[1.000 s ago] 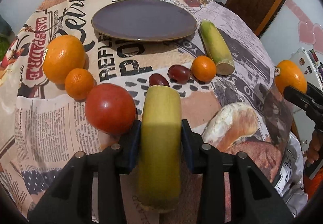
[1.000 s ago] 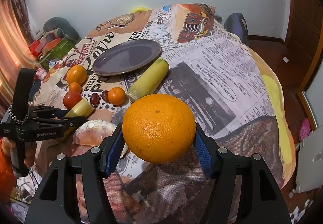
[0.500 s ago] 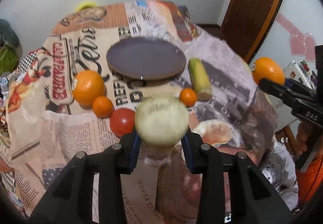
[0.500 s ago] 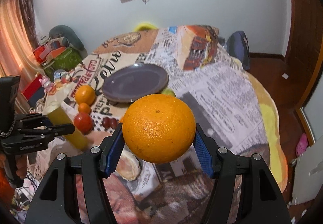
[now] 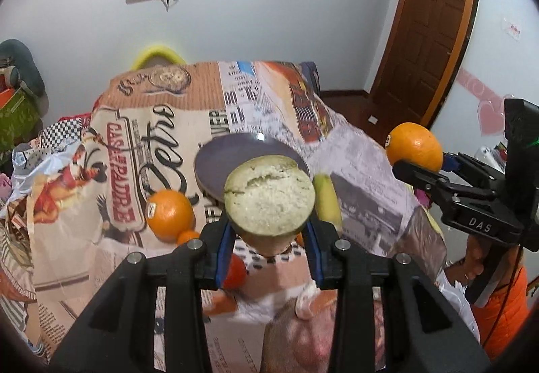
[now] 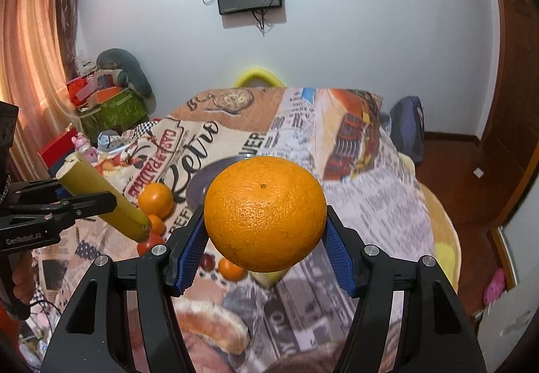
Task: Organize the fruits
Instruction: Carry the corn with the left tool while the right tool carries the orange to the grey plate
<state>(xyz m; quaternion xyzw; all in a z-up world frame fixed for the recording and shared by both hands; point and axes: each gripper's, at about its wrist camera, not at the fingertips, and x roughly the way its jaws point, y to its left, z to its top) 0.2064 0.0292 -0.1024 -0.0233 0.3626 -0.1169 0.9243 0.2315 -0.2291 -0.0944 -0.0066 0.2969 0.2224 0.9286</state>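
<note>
Purple plate [image 5: 232, 157] lies ahead toward worktop [image 5: 363, 177] far edge; cane piece [image 5: 269, 201] pinched end-on by nearer left gripper [image 5: 267, 238]; orange [image 6: 264, 213] clamped by right gripper [image 6: 264, 251].

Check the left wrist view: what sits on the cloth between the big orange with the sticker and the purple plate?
Nothing: in the left wrist view only printed tablecloth shows between the stickered orange and the purple plate.
</note>
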